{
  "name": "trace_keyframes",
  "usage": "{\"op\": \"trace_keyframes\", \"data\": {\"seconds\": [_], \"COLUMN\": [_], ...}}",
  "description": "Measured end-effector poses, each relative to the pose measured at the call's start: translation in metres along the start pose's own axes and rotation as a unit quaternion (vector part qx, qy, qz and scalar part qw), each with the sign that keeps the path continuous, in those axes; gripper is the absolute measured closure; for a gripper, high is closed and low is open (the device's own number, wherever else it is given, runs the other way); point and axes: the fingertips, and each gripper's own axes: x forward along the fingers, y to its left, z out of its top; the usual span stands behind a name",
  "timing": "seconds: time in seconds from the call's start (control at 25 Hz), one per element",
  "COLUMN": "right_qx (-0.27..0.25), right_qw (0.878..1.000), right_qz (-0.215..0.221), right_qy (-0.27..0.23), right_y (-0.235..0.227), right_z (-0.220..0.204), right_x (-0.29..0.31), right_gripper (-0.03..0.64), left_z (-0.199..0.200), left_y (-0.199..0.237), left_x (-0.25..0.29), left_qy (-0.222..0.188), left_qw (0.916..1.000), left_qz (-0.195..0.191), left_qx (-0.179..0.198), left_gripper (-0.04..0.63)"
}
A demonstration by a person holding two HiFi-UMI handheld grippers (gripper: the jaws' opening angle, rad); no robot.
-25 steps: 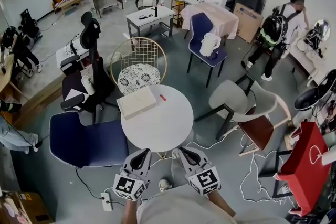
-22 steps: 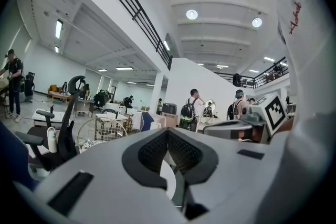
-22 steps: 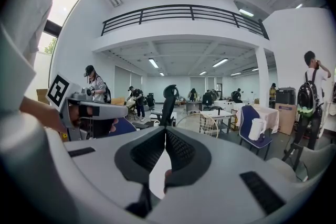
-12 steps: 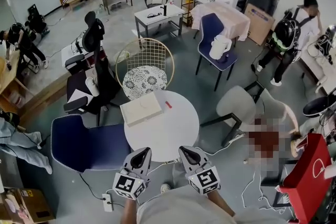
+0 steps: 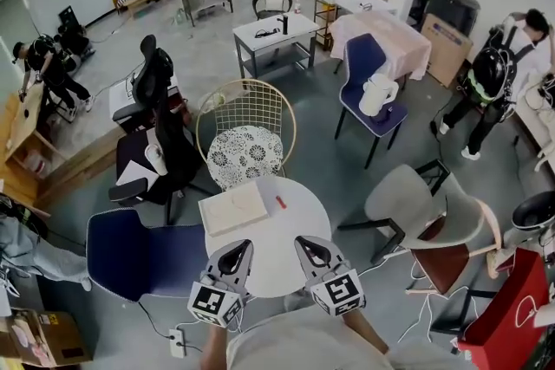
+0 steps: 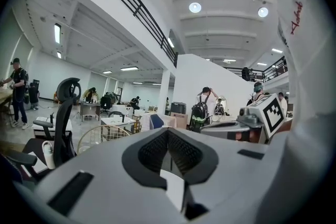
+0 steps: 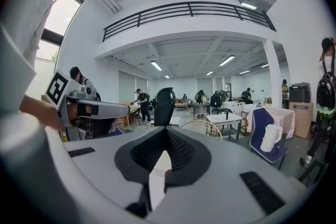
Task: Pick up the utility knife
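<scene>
The utility knife (image 5: 280,202) is a small red piece lying on the round white table (image 5: 290,231), just right of a flat white box (image 5: 232,208). In the head view my left gripper (image 5: 234,245) and right gripper (image 5: 305,240) are held side by side over the table's near edge, pointing towards the knife and well short of it. Both stand shut with nothing between the jaws. In the left gripper view the jaws of the left gripper (image 6: 168,131) meet in a closed V, and so do those of the right gripper (image 7: 167,131) in its own view.
Chairs ring the table: a wire chair with a lace cushion (image 5: 246,150) behind it, a blue chair (image 5: 139,251) at the left, a black office chair (image 5: 160,143), and a grey chair (image 5: 416,204) at the right. A red bag (image 5: 507,316) and floor cables lie at the lower right.
Both grippers and the head camera have moved forward to the table. The table now lies under the jaw tips, and the knife is nearer to them.
</scene>
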Motion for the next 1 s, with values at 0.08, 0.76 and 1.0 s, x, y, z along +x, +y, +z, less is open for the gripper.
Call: {"op": "trace_keyframes", "data": {"seconds": [0.08,0.76,1.0], "right_qx": [-0.002,0.031,0.029], "right_qw": [1.000,0.999,1.000], "right_qz": [0.006,0.018,0.003], "right_qy": [-0.005,-0.010,-0.008], "right_y": [-0.014,-0.083,-0.087], "right_z": [0.008,0.010,0.010], "right_x": [0.010,0.053,0.065], "right_gripper": [0.600,0.600,0.600], "left_z": [0.004,0.008,0.010], "left_y": [0.005,0.017,0.032], "left_x": [0.016,0.085,0.086], "left_qy": [-0.001,0.018,0.013], "left_qw": [1.0000,0.9997,0.9998], "left_qz": [0.006,0.017,0.014], "left_qx": [-0.004,-0.005,-0.006], "left_gripper": [0.583,0.583,0.583]}}
